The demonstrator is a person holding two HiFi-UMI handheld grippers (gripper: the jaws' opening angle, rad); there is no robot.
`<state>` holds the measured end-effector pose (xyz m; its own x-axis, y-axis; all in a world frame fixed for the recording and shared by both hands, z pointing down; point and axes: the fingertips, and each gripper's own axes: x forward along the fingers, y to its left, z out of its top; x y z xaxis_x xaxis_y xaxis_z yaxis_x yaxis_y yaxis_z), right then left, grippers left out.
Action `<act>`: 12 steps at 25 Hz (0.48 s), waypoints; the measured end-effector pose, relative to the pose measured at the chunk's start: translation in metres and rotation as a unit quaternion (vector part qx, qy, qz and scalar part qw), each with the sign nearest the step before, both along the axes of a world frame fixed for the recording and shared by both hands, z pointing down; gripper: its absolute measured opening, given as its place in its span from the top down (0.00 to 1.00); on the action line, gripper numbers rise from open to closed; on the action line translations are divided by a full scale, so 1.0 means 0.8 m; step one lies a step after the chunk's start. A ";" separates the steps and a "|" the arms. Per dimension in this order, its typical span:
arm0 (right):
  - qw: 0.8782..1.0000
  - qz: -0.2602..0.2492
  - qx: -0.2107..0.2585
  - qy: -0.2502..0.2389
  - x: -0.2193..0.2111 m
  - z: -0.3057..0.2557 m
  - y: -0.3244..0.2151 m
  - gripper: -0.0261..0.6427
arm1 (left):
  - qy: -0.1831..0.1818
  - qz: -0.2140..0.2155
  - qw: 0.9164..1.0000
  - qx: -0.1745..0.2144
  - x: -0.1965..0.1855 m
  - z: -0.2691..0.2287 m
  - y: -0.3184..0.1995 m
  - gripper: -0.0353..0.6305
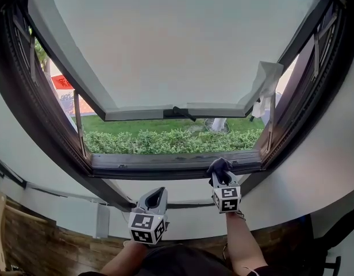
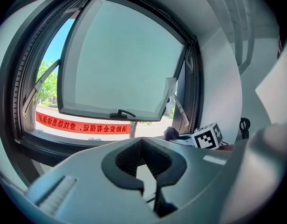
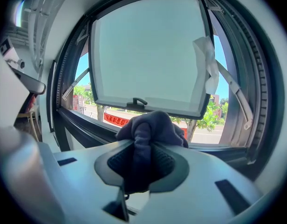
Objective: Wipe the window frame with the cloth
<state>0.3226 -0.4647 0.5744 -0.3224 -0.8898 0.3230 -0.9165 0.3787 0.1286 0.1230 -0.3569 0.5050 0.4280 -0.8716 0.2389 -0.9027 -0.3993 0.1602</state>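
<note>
The dark window frame (image 1: 165, 164) runs across the head view, its sash pushed open outward. A dark purple-grey cloth (image 1: 219, 167) is bunched in my right gripper (image 1: 221, 173), which is shut on it and sits at the lower frame rail near the right corner. In the right gripper view the cloth (image 3: 148, 134) bulges out between the jaws, in front of the frame (image 3: 83, 125). My left gripper (image 1: 157, 198) hangs lower, below the sill, its jaws shut with nothing between them. The left gripper view shows the frame (image 2: 45, 141) and the right gripper's marker cube (image 2: 207, 136).
The sash handle (image 1: 181, 112) sticks out at the middle of the sash's bottom edge. A white rag or paper (image 1: 268, 84) hangs at the sash's right corner. Metal stays (image 1: 79, 122) link sash and frame on both sides. White wall (image 1: 315, 171) curves around the opening; hedge (image 1: 165, 141) lies outside.
</note>
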 end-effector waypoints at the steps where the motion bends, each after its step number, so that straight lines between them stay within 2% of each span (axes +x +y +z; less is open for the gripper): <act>1: 1.000 0.004 -0.001 -0.001 0.004 0.000 0.000 0.84 | 0.001 -0.001 1.000 0.000 0.000 -0.001 0.000 0.94; 12: 0.999 0.054 0.000 -0.001 0.072 -0.001 -0.008 0.84 | -0.001 0.010 1.000 -0.002 0.012 0.002 0.005 0.94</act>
